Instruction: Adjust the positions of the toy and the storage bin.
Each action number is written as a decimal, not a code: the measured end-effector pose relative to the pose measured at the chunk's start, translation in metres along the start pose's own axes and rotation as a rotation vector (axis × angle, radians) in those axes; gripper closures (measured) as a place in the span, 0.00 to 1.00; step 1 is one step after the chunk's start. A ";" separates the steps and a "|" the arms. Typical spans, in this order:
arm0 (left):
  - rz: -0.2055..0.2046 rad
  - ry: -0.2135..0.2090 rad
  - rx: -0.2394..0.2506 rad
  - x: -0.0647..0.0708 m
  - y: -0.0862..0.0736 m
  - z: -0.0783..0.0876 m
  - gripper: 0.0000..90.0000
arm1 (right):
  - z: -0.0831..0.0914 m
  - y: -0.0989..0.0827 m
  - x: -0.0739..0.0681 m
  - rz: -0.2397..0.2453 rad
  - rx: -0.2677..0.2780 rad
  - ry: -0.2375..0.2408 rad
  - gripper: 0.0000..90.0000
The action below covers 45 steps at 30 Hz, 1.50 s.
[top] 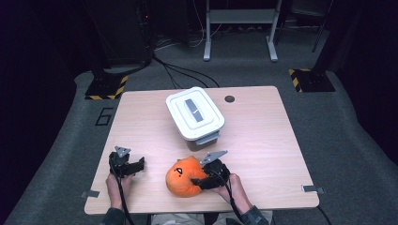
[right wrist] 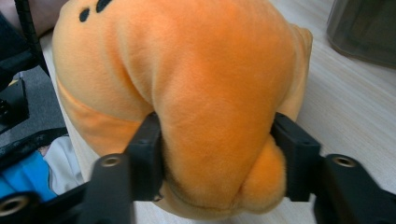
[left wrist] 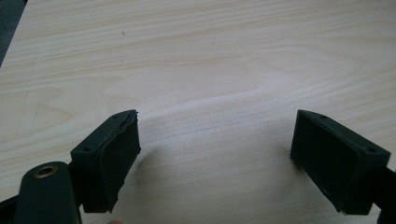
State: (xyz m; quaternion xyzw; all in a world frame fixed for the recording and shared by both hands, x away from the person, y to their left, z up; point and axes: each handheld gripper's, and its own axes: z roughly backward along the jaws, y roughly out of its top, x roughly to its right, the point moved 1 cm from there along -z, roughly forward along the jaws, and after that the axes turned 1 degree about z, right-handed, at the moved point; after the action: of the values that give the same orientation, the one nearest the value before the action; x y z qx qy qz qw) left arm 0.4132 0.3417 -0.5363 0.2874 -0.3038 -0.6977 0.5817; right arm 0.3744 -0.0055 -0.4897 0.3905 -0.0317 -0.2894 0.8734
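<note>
An orange plush toy (top: 184,177) with black face marks lies near the table's front edge. My right gripper (top: 201,180) comes at it from the right, and in the right gripper view both pads squeeze a fold of the orange plush toy (right wrist: 215,93), the fabric bulging between them. My left gripper (top: 136,165) rests on the table at the front left, jaws wide apart; the left gripper view has my left gripper (left wrist: 215,154) over bare wood with nothing between the pads.
A white lidded box (top: 195,113) with a grey handle stands at the table's middle back. A round cable hole (top: 229,99) lies beyond it. The wooden table (top: 263,150) has bare room to the right. Dark floor, cables and a stand lie behind.
</note>
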 end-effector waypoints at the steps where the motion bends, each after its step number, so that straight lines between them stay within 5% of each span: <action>1: 0.000 0.000 0.000 0.000 0.000 0.000 0.17 | 0.001 -0.001 -0.001 -0.002 0.001 -0.003 0.55; 12: 0.000 0.000 0.000 0.000 0.000 0.000 0.17 | 0.008 -0.002 -0.009 0.022 0.056 -0.029 0.68; 45: 0.000 0.000 0.000 0.000 0.000 0.000 0.17 | 0.041 -0.005 -0.005 0.021 0.109 -0.097 0.70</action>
State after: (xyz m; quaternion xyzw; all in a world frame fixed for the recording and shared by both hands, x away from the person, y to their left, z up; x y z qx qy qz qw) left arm 0.4132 0.3417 -0.5362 0.2874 -0.3037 -0.6976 0.5818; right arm 0.3565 -0.0321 -0.4637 0.4227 -0.0939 -0.2964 0.8513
